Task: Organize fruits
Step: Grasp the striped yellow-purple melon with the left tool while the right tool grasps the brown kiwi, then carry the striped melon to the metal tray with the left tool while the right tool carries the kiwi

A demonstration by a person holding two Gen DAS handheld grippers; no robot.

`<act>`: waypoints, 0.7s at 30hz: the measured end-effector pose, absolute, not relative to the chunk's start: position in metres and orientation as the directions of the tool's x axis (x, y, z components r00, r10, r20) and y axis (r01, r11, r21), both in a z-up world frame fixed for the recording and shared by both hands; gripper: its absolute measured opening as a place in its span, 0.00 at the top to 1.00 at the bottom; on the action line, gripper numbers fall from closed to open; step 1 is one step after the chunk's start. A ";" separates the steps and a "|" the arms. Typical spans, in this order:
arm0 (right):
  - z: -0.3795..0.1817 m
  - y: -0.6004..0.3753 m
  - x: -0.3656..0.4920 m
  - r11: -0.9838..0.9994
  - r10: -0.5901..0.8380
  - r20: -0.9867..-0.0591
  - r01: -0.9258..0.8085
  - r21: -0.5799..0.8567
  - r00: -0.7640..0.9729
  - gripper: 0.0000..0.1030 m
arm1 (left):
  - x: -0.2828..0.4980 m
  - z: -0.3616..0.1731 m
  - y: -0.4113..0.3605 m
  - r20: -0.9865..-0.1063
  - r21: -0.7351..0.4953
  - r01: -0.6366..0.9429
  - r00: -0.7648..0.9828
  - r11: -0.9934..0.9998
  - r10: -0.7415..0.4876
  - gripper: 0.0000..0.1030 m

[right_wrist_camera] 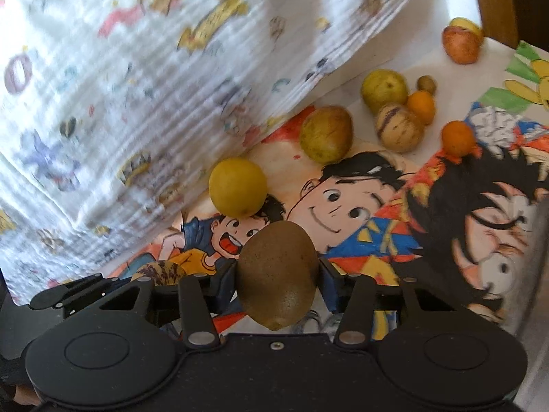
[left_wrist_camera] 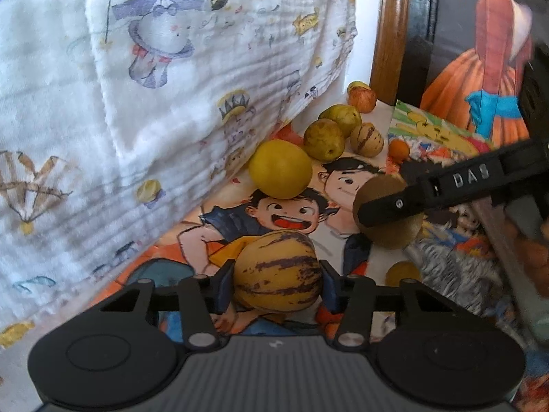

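My left gripper (left_wrist_camera: 278, 285) is shut on a yellow melon with purple stripes (left_wrist_camera: 278, 264), its pads pressing both sides, low over the cartoon-printed table cover (left_wrist_camera: 295, 213). My right gripper (right_wrist_camera: 278, 274) is shut on a brown kiwi (right_wrist_camera: 278, 267). In the left wrist view that kiwi (left_wrist_camera: 384, 230) shows at the right, with a black finger (left_wrist_camera: 394, 206) across it. The right wrist view has the striped melon (right_wrist_camera: 161, 269) peeking out at lower left. A round yellow fruit (left_wrist_camera: 280, 168) (right_wrist_camera: 237, 185) lies just ahead of both grippers.
Farther back lie two green-yellow pears (left_wrist_camera: 324, 139) (left_wrist_camera: 343, 116), a small striped melon (left_wrist_camera: 368, 139), small oranges (right_wrist_camera: 458, 137) (right_wrist_camera: 422, 105), a tiny kiwi (right_wrist_camera: 426, 84) and an apple (right_wrist_camera: 461, 44). A white printed cloth (left_wrist_camera: 137, 103) hangs along the left. A wooden post (left_wrist_camera: 389, 34) stands behind.
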State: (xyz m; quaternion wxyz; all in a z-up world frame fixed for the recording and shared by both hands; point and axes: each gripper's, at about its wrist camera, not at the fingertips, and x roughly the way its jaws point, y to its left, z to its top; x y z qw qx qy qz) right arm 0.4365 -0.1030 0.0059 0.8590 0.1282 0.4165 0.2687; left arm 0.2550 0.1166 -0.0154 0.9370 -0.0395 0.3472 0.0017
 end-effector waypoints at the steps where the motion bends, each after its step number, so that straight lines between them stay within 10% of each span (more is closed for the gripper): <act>1: 0.010 -0.110 0.434 0.823 0.568 -0.639 -0.351 0.446 0.520 0.50 | 0.256 -0.012 0.115 -0.649 -0.091 -0.036 0.760 0.995 -0.032 0.48; 21: 0.027 -0.342 0.371 0.962 0.194 -0.564 -0.041 0.272 0.803 0.50 | 0.326 0.034 -0.052 -0.536 -0.222 0.160 0.804 0.962 -0.258 0.48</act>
